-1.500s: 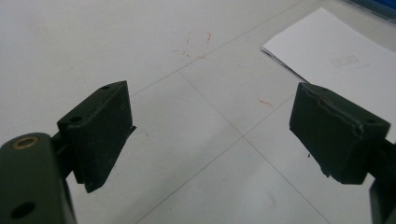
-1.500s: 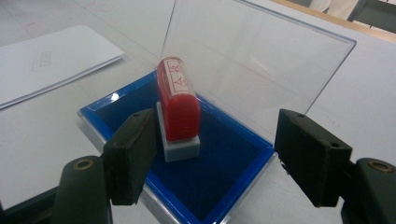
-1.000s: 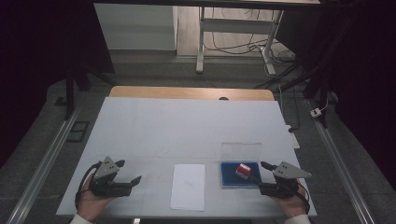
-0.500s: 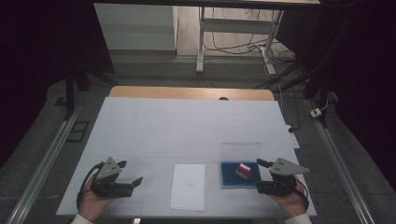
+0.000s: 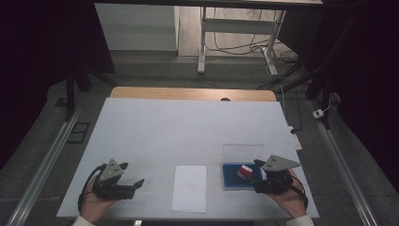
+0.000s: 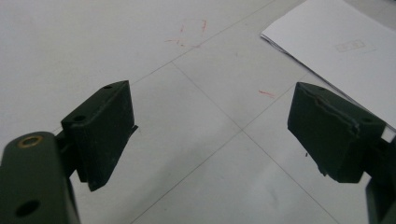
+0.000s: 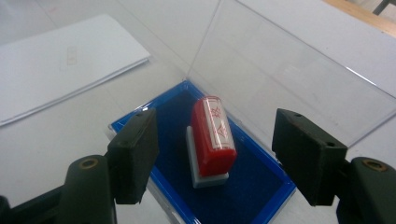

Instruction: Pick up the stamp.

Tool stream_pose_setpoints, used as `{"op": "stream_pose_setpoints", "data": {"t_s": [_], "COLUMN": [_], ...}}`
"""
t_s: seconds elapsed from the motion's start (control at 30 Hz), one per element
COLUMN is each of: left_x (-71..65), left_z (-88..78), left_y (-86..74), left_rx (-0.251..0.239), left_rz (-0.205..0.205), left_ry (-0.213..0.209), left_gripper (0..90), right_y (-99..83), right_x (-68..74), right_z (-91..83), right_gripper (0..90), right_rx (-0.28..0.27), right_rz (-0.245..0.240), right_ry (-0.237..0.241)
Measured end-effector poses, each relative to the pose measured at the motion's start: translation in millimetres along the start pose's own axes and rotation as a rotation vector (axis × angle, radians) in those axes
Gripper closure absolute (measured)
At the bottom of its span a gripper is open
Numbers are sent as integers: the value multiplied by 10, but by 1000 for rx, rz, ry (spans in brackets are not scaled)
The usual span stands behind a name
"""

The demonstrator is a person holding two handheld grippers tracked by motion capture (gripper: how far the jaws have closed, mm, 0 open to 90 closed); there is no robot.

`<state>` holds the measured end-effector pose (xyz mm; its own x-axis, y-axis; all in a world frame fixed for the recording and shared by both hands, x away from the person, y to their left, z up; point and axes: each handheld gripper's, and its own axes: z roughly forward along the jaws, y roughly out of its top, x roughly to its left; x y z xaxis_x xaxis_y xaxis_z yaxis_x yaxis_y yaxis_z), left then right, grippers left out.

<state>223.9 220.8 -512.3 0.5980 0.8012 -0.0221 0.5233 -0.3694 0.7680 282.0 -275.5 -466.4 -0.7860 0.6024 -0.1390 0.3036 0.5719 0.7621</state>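
Red stamp (image 7: 212, 135) with grey base stands in blue-lined case (image 7: 261, 186).

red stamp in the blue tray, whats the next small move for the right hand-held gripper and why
Probably ease the right hand-held gripper forward and down until its jaws flank the red rectangular stamp, then close. The jaws stand wide open, short of the stamp, which rests free on the blue felt-lined tray with the clear plastic lid raised behind. The left hand-held gripper rests open, well apart.

Stamp (image 7: 212, 140) lies in the tray (image 7: 261, 196) — paper (image 5: 189, 188) to its left.
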Motion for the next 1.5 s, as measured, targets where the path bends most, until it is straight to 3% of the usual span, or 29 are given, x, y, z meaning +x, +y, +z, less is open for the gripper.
{"op": "stream_pose_setpoints", "data": {"t_s": [0.1, 0.23, 0.37, 0.53, 1.13, 1.5], "left_x": [6, 23, 22, 17, 14, 11], "left_z": [7, 14, 32, 40, 64, 69], "left_y": [0, 3, 5, 2, -17, -21], "left_rx": [2, 2, 5, 3, 16, 23], "left_rz": [-1, -6, -1, 2, 5, 12], "left_ry": [1, 1, -1, 0, 5, 3], "left_gripper": [149, 149, 149, 148, 149, 149], "right_y": [70, 169, 185, 120, 43, 29], "right_x": [0, -22, -30, -10, -50, -50], "right_z": [56, 159, 235, 303, 298, 306], "right_gripper": [320, 329, 341, 404, 656, 695], "right_rx": [50, 131, 167, 169, 169, 171], "right_rz": [-12, -12, -17, -11, -4, 1], "right_ry": [0, 38, 39, 41, 65, 48]}}
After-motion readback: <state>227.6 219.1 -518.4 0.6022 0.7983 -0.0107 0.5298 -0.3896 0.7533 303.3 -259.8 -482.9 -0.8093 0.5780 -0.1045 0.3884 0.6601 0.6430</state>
